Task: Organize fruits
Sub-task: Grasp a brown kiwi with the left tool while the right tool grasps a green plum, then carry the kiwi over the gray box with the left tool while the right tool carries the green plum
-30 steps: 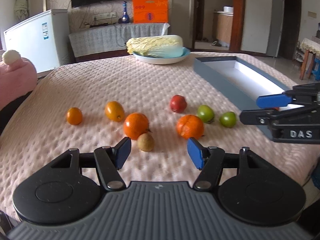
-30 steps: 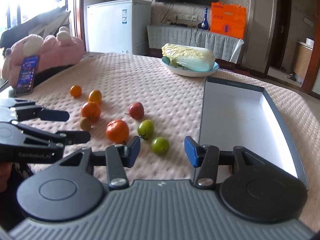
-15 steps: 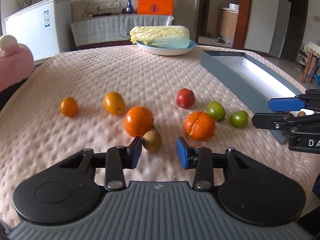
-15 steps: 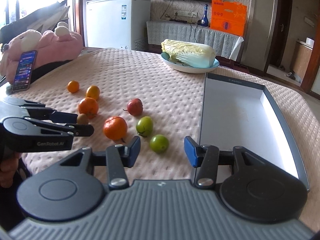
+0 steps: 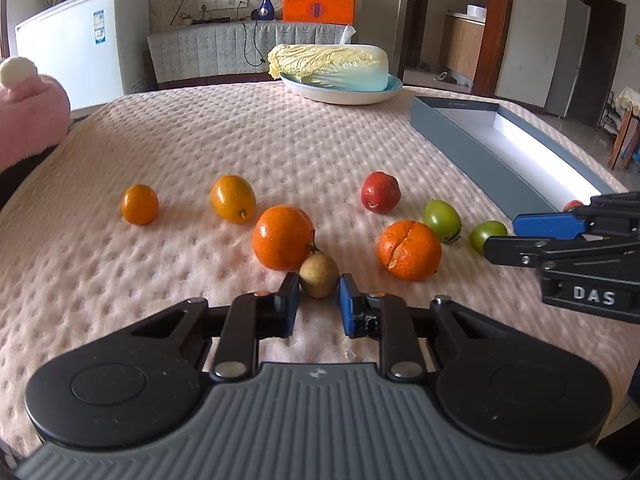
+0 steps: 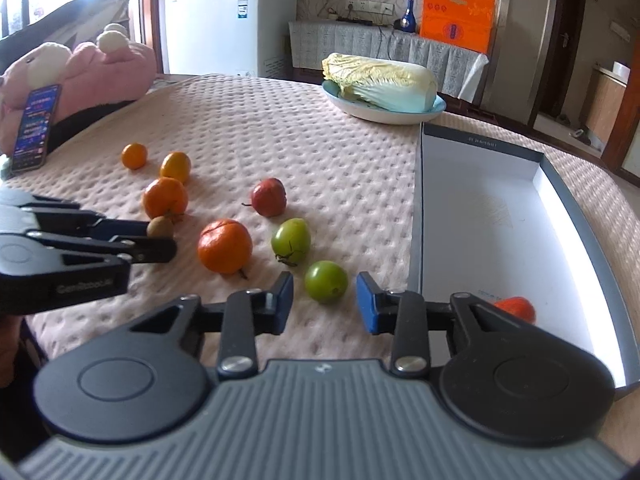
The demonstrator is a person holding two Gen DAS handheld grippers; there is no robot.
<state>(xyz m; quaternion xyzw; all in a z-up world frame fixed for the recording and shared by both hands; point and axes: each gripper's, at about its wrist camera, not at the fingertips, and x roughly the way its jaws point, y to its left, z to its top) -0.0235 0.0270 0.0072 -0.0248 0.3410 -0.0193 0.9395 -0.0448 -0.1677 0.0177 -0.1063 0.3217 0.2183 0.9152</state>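
Pinching the small brown fruit (image 5: 319, 275) at lower centre of the left wrist view, the left gripper (image 5: 319, 300) should lift straight up (the big orange (image 5: 283, 237) touches it behind) toward the grey box (image 6: 560, 184) at frame right. Its jaws, wide a second ago, have just closed onto it. The right gripper (image 6: 325, 300) has narrowed around the green fruit (image 6: 326, 281), pads not yet touching.
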